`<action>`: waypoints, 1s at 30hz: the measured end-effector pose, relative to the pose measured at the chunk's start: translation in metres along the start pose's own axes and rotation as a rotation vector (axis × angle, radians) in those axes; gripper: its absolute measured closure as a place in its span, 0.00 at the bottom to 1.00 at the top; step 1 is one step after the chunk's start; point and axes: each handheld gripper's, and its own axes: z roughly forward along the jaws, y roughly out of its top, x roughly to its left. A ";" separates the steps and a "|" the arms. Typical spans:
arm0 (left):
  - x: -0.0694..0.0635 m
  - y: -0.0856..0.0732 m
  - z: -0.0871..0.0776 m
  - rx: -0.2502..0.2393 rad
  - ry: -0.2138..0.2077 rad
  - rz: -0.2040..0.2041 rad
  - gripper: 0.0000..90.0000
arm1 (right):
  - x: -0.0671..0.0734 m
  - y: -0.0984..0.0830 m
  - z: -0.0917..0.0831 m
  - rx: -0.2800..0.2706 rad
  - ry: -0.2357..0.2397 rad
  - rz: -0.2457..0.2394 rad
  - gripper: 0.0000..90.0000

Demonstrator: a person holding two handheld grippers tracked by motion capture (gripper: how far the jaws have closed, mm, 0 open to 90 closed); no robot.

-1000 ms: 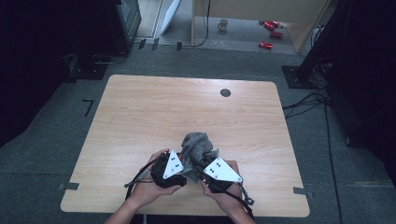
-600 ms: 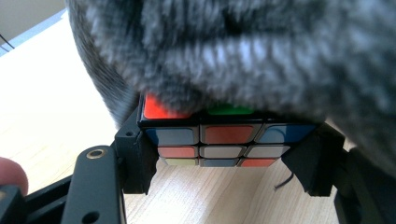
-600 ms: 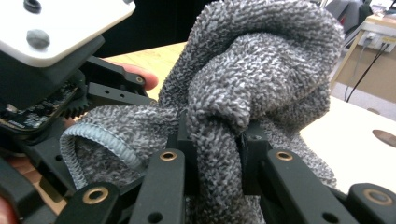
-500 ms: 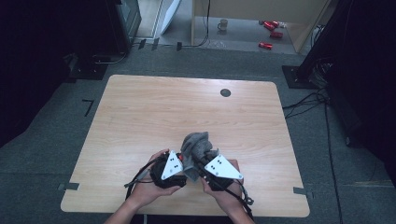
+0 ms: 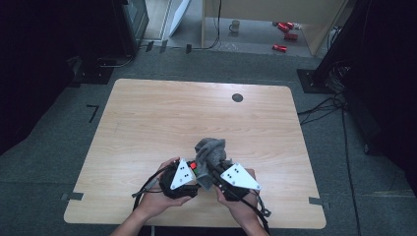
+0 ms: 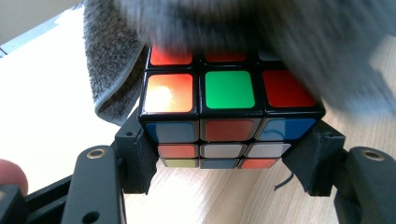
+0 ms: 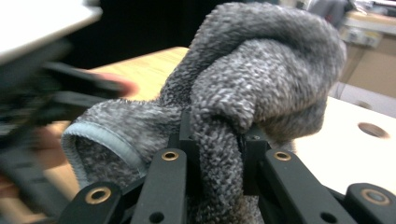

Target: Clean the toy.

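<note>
Near the front edge of the wooden tabletop (image 5: 147, 123), a person's two hands bring both claws close together. The left claw (image 6: 229, 154) holds a cube (image 6: 229, 109) between its black jaws, clamped on the cube's two sides just above the wood; in the high view the left claw (image 5: 189, 173) sits under its grey plate, with a small red patch of the cube (image 5: 193, 165) showing beside it. The cube's upper face shows an orange, a green and a red sticker in the nearest row, and its near side shows blue, red and white ones. A grey cloth (image 6: 280, 42) lies over the far part of the cube's top, blurred, and hangs down past its left side. The right claw (image 7: 218, 161) is pinched on a fold of the cloth (image 7: 261, 70), which bunches up thick and looped above the jaws, its pale hemmed edge curling out to the left. In the high view the right claw (image 5: 216, 169) points toward the left one, and the cloth (image 5: 211, 152) rises in a crumpled heap between and just beyond the two grey plates. A dark round hole (image 5: 237, 97) sits in the tabletop near its far edge, well apart from the hands. Black cables trail from both claws toward the front edge.
</note>
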 end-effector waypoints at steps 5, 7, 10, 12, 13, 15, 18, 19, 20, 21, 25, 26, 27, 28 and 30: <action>0.001 0.000 -0.003 -0.012 0.007 0.000 0.39 | -0.002 0.002 0.002 -0.009 -0.006 0.003 0.86; 0.001 0.001 -0.002 -0.013 0.002 0.001 0.39 | -0.010 0.002 0.001 -0.010 -0.028 0.035 0.86; 0.000 0.001 -0.001 -0.015 0.000 0.004 0.39 | 0.001 0.001 -0.001 -0.019 -0.007 0.002 0.86; 0.000 0.001 -0.003 -0.018 0.003 0.004 0.39 | 0.011 0.002 -0.001 -0.023 0.018 -0.034 0.86; 0.001 0.001 -0.004 -0.018 0.005 0.004 0.39 | 0.014 0.003 0.000 -0.022 0.019 -0.058 0.86; 0.002 0.001 -0.005 -0.024 0.006 -0.001 0.39 | 0.011 0.005 0.001 -0.022 0.016 -0.045 0.86; 0.002 0.001 -0.004 -0.023 0.004 0.000 0.39 | -0.005 0.005 0.000 -0.015 -0.030 0.020 0.86; 0.001 0.001 -0.003 -0.023 0.003 0.001 0.39 | -0.010 0.005 0.000 -0.011 -0.039 0.050 0.86; 0.000 0.002 -0.002 -0.024 0.002 0.000 0.39 | -0.010 0.004 0.000 -0.009 -0.039 0.056 0.86; 0.000 0.002 -0.002 -0.026 0.000 -0.002 0.39 | -0.007 0.004 -0.001 -0.012 -0.044 0.043 0.86; 0.002 0.002 -0.005 -0.035 0.000 -0.008 0.39 | 0.010 0.005 0.000 -0.028 -0.028 -0.037 0.86; 0.002 0.001 -0.006 -0.036 0.001 -0.010 0.39 | 0.009 0.006 0.000 -0.029 -0.025 -0.030 0.86; 0.002 0.001 -0.006 -0.036 0.006 -0.011 0.39 | 0.006 0.006 0.000 -0.027 -0.027 -0.015 0.86; 0.002 0.001 -0.005 -0.035 0.005 -0.012 0.39 | -0.001 0.005 0.000 -0.026 -0.042 0.011 0.86; 0.002 0.001 -0.005 -0.041 -0.001 -0.013 0.39 | -0.011 0.003 -0.001 -0.020 -0.071 0.039 0.86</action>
